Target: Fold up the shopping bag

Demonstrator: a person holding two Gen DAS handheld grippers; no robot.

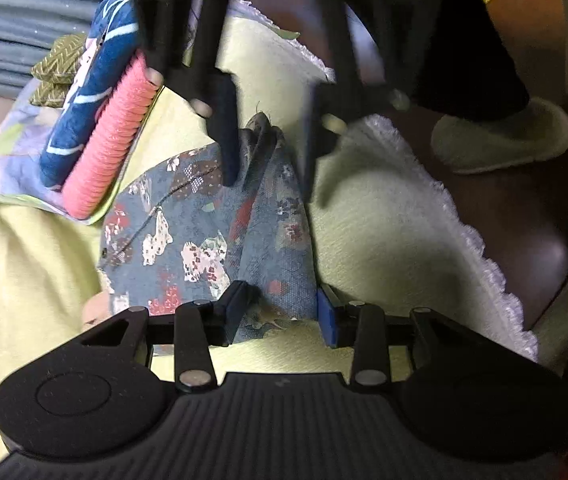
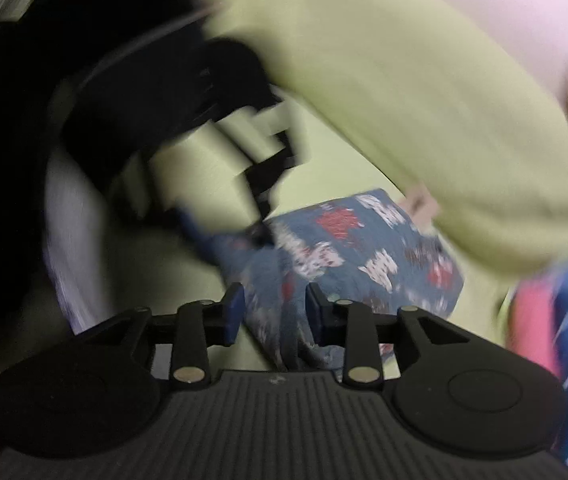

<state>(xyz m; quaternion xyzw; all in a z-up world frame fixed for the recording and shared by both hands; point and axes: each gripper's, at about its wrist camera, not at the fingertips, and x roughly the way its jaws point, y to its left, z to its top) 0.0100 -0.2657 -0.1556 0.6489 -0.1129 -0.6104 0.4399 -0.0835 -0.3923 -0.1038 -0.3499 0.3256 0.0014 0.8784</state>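
The patterned shopping bag (image 1: 208, 236) already lies bunched into a small wedge on the yellow-green cloth (image 1: 383, 216) mid-frame, both the left tool (image 1: 284, 312) and right tool (image 2: 274, 312) straddling it with jaws apart, so flattening seems left.

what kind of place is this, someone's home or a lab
Most likely a home. The patterned shopping bag lies on a yellow-green table cover with a white fringed edge, a slippered foot stands on dark flooring, and folded fabrics are stacked nearby.
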